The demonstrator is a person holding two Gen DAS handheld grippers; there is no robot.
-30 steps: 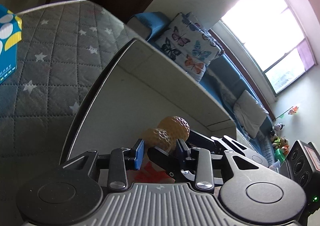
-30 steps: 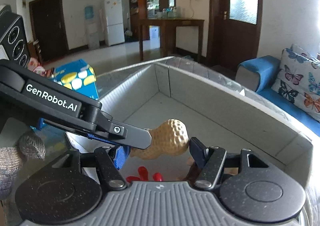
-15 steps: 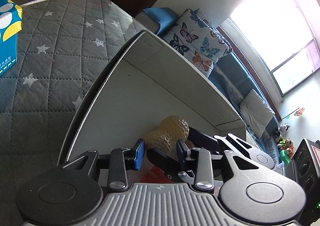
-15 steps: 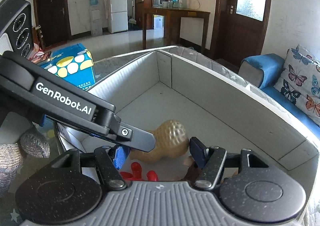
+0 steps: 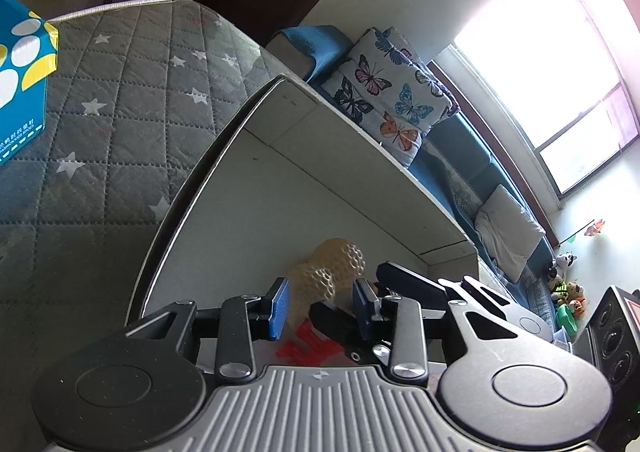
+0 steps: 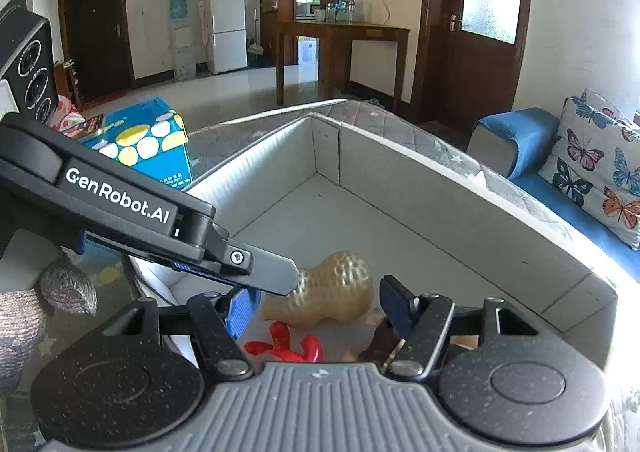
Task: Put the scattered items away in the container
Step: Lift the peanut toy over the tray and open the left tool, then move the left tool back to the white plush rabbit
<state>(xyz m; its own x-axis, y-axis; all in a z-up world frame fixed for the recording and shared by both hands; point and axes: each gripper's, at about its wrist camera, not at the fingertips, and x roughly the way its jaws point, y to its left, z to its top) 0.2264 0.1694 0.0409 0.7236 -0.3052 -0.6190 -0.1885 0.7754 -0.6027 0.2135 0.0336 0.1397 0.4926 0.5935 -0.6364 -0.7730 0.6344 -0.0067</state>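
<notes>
Right wrist view showed both claws, right gripper [image 6: 316, 306] and left gripper [image 5: 322, 306], spread around the toy peanut [image 6: 332, 290] in the box [image 6: 460, 211], where closing together risked a clash.

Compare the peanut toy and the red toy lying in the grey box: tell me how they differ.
The peanut toy is tan and dimpled; the red toy is bright red and smooth. The peanut toy is plump, two lobes with a waist; the red toy is thin, with curling arms. The peanut toy looks clearly bigger and shows whole; the red toy lies nearer the right gripper and is partly hidden by it. Both lie on the floor of the grey box, gripped by neither.
</notes>
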